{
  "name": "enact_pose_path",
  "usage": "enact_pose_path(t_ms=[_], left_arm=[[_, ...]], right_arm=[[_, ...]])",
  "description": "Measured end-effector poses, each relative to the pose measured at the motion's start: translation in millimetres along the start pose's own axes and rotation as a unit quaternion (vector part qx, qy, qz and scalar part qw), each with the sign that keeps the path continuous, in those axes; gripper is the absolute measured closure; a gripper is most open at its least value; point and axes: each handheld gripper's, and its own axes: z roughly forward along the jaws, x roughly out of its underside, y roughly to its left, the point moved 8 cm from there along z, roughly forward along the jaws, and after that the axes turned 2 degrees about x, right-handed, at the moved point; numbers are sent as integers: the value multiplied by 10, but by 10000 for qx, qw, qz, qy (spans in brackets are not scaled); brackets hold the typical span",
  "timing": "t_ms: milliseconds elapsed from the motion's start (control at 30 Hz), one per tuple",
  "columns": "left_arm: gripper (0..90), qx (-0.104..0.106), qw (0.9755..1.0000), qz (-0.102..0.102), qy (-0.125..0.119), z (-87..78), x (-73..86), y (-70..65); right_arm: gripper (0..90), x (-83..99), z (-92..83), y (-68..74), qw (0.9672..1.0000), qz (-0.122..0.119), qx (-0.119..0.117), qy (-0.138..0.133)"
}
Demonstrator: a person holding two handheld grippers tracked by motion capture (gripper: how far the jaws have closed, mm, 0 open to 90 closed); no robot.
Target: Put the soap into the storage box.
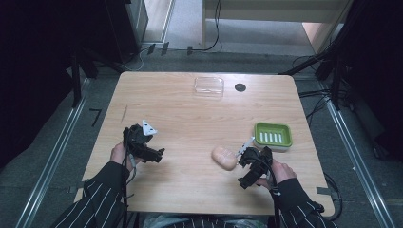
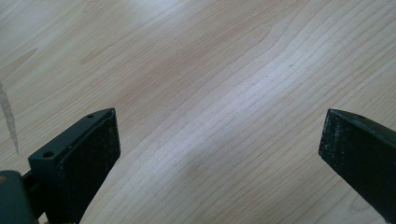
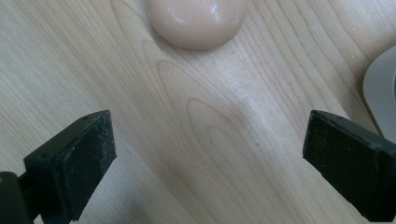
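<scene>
One soap bar (image 1: 224,157), one green dish (image 1: 272,135), one clear lid (image 1: 208,85); both grippers' jaws spread.

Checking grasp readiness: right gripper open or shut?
Open. The right gripper has its jaws wide apart over bare wood, with the soap ahead of them, untouched.

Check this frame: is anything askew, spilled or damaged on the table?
Nothing is spilled or broken. The peach soap bar lies bare on the table, apart from the green soap dish. The clear lid sits alone at the far edge. A dark streak marks the wood.
</scene>
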Motion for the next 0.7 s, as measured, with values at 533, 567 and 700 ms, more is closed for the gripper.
enact_pose_path(t_ms=[533, 567, 700], left_arm=[[0, 70, 9999, -33, 116, 56, 70, 36], [0, 61, 9999, -53, 87, 48, 68, 38], [0, 56, 9999, -51, 84, 34, 83, 33]], right_arm=[[30, -184, -5, -43, 9999, -41, 36, -134], [30, -204, -12, -41, 9999, -39, 49, -147], [30, -241, 8, -39, 9999, -45, 29, -139]])
